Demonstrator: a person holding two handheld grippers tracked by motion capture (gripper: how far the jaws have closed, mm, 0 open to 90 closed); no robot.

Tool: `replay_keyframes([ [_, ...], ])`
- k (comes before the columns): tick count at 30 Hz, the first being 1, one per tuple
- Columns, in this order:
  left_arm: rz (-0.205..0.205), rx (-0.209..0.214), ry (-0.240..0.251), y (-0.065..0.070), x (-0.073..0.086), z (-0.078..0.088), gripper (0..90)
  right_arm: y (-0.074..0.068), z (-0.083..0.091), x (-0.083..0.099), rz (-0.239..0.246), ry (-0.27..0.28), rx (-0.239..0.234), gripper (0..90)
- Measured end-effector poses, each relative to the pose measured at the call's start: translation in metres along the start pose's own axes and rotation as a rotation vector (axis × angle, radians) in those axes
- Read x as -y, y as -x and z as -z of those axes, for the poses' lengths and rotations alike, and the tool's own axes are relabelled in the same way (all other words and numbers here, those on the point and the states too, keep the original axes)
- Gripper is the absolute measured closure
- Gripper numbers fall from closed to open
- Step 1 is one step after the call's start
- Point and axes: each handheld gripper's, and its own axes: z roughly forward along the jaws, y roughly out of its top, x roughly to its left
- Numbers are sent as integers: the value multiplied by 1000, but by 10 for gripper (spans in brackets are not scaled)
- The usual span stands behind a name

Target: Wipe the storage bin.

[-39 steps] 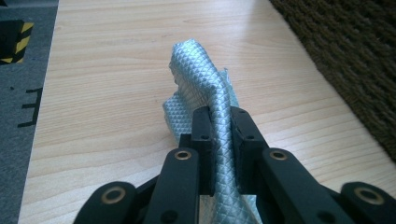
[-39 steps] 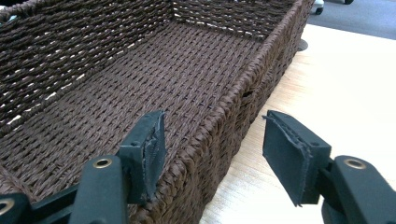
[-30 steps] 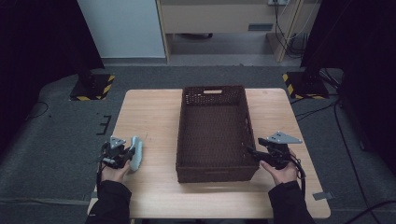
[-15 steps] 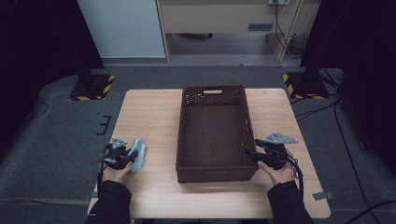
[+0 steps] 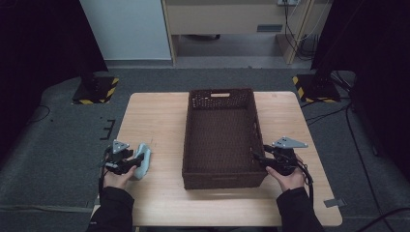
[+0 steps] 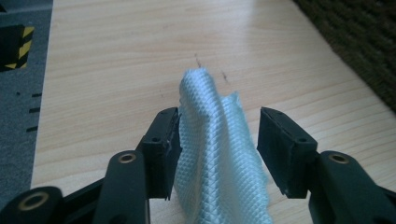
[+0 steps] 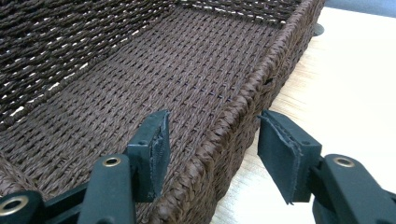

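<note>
A pale blue quilted cloth (image 5: 143,159) lies crumpled on the wooden table (image 5: 154,121), left of a dark brown woven basket (image 5: 222,180). My left gripper (image 5: 134,162) sits low over the near end of the cloth. In the left gripper view the cloth (image 6: 215,158) rises between the jaws of this gripper (image 6: 219,130). They have just been opening, and the right pad stands off the fabric. My right gripper (image 5: 258,158) is at the basket's near right corner. In the right gripper view its gripper (image 7: 212,135) is open, straddling the basket rim (image 7: 243,93) without pressing it.
The basket is empty, with a handle slot in its far wall (image 5: 220,94). Bare tabletop runs along both sides of it. On the floor beyond the table stand two black bases with yellow stripes (image 5: 96,89) (image 5: 316,86). Cables (image 5: 338,116) trail at the right.
The left hand has shifted slightly beside the cloth, which stays on the table. The right hand and the basket have not moved.
</note>
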Motion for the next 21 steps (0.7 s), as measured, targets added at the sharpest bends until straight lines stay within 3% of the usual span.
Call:
replay_keyframes([
  [6,2,54,40,9,-9,10,447,0,-1,0,6,-4,-2,515],
  [11,-25,85,50,22,-17,12,453,-2,-3,-2,-2,-8,-12,601],
  [14,-24,99,56,27,-20,14,453,-3,-4,-3,3,-21,-10,623],
  [15,-8,123,72,31,-22,15,452,-3,-4,-4,-1,-23,-9,627],
  [21,-26,139,84,43,-34,12,450,-1,-6,-5,5,-27,-23,637],
])
